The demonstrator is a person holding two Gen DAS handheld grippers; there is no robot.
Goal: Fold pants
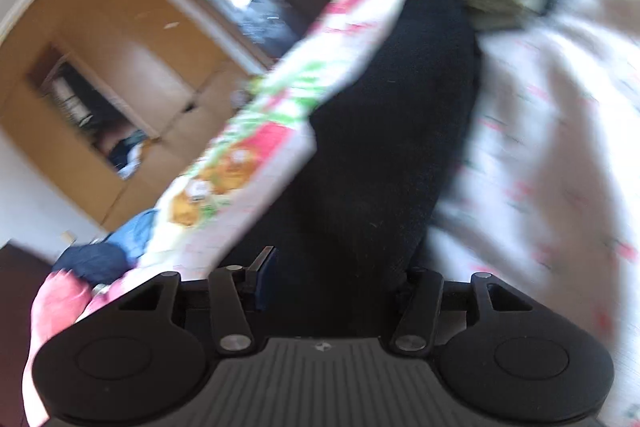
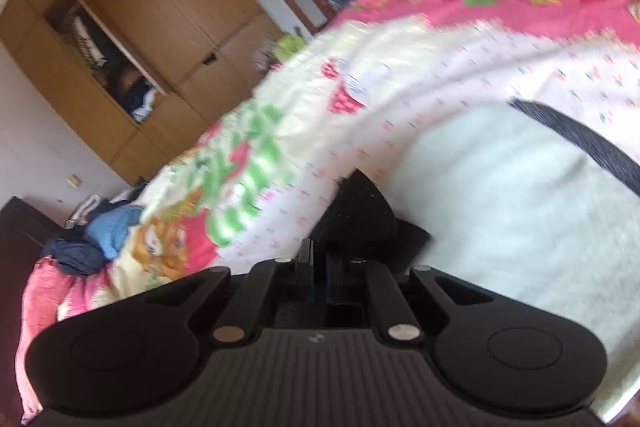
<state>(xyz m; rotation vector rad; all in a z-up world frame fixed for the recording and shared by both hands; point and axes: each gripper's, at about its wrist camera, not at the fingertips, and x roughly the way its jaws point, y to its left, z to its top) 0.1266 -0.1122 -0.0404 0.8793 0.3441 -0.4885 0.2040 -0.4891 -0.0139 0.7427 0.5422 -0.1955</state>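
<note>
Left tool (image 1: 332, 267), half spread, grips bunched black pants (image 1: 392, 99) while right tool (image 2: 320, 259) pinches a dark fabric corner (image 2: 356, 211) over the bed (image 2: 440, 75); folding appears unfinished.

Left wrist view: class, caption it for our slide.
Left gripper holds black pants stretched over a floral bedspread.

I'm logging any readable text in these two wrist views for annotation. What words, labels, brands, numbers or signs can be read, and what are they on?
No readable words or numbers in either view.
Small pale logo mark on the left gripper body: too small to read.
Similar mark on the right gripper body: too small to read.
Printed patches on the patterned bedsheet: blurred, unreadable.
</note>
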